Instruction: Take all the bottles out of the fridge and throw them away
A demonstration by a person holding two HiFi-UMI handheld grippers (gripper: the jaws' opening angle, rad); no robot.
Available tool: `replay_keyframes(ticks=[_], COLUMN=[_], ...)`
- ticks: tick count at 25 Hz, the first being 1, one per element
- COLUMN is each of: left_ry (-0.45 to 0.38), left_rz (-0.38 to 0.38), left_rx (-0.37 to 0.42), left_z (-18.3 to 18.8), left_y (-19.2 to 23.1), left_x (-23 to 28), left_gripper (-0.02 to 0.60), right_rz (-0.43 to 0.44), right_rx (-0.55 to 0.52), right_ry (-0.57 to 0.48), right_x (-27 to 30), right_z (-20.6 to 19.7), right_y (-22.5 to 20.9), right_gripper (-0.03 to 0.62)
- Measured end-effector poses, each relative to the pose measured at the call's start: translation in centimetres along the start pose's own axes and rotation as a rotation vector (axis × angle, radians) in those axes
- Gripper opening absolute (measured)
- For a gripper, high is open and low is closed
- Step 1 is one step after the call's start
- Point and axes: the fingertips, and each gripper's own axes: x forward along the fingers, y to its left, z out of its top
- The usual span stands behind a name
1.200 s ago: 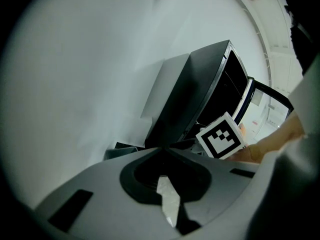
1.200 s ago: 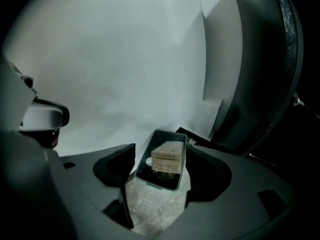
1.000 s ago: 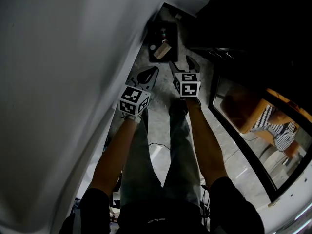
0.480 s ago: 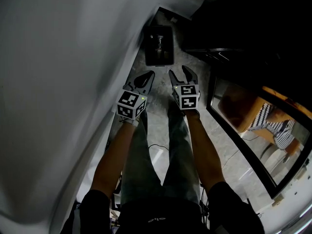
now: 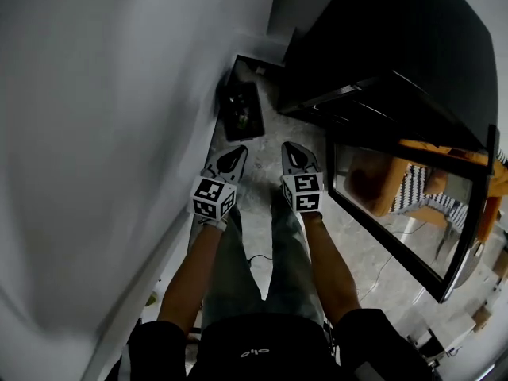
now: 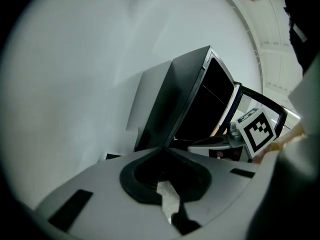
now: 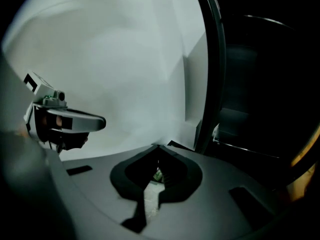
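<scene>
In the head view my left gripper and right gripper hang side by side over the floor, both pointing at a black bin by the wall. Dark shapes with small pale spots lie in the bin; I cannot make them out. The left jaws are shut on nothing, tips touching. The right gripper's jaws have just been closing and now meet with nothing between them. The black fridge stands at the right with its glass door swung open. No bottle is in either gripper.
A pale wall runs along the left, close to the left gripper. The fridge door's edge reaches out near the right arm. The person's legs stand on a grey marbled floor, where a thin cable lies.
The right gripper's jaws went from wide open to shut. Both grippers rose and drew back from the bin. The head view swung up, showing more of the fridge.
</scene>
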Motion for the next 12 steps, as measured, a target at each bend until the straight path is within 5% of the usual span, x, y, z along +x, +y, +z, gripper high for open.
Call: replay_keyframes(ticks=[12], left_ry=[-0.08], left_rz=[-0.11], left_rx=[0.076], left_z=[12.8], left_y=[-11.5], left_x=[-1.4], left_gripper=[0.006], right_rz=[-0.127], right_rx=[0.068], right_ry=[-0.16], right_x=[-15.6], right_z=[10.1], right_y=[-4.5], right_gripper=[0.009])
